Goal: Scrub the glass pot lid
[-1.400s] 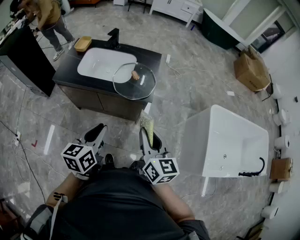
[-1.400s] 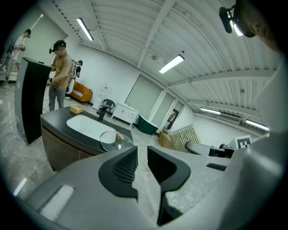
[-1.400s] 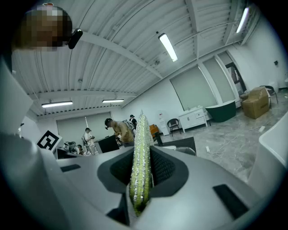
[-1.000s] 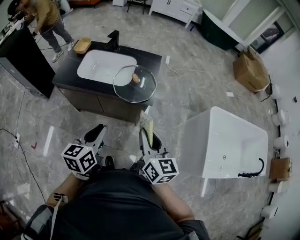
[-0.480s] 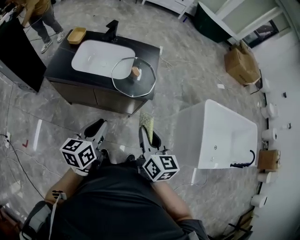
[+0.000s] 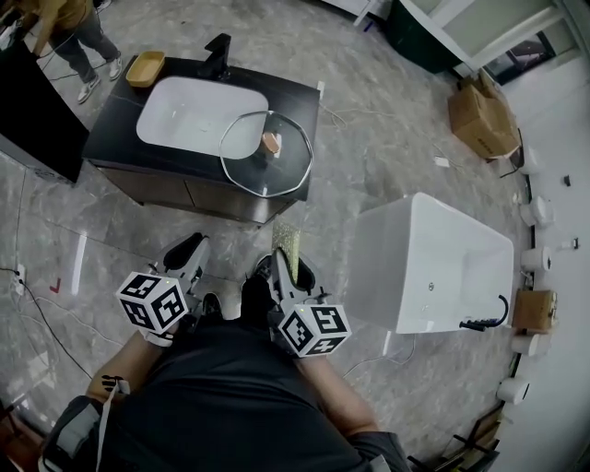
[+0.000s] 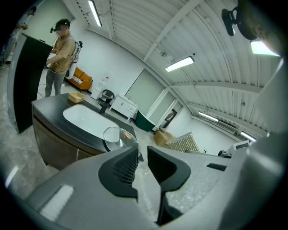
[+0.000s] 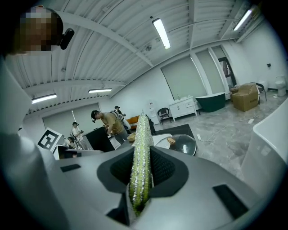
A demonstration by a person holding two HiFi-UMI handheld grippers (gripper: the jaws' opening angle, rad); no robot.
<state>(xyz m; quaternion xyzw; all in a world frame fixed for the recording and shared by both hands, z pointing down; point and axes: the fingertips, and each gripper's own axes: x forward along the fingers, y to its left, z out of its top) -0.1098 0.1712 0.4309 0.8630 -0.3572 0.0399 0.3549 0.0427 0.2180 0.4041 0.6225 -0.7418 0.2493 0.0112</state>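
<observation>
The glass pot lid (image 6: 266, 153), with a wooden knob (image 6: 272, 141), lies flat on the black vanity counter (image 6: 112, 124), half over the white sink (image 6: 184, 109). It also shows in the left gripper view as the lid (image 7: 118, 136) and in the right gripper view as the lid (image 8: 177, 144). My right gripper (image 6: 288, 251) is shut on a green-yellow scrub pad (image 8: 140, 152), held upright well short of the vanity. My left gripper (image 6: 187, 253) is beside it, jaws nearly together with nothing between them. Both are far from the lid.
A black faucet (image 6: 218, 55) and a wooden tray (image 6: 146, 68) stand at the counter's back. A white bathtub (image 6: 433, 267) sits on the floor to the right, a cardboard box (image 6: 484, 115) beyond it. A person (image 6: 64, 28) stands by a black panel (image 6: 37, 120) at far left.
The view has shifted forward a little, so the vanity and lid sit slightly nearer. Both grippers keep their pose, and the right one still holds the scrub pad.
</observation>
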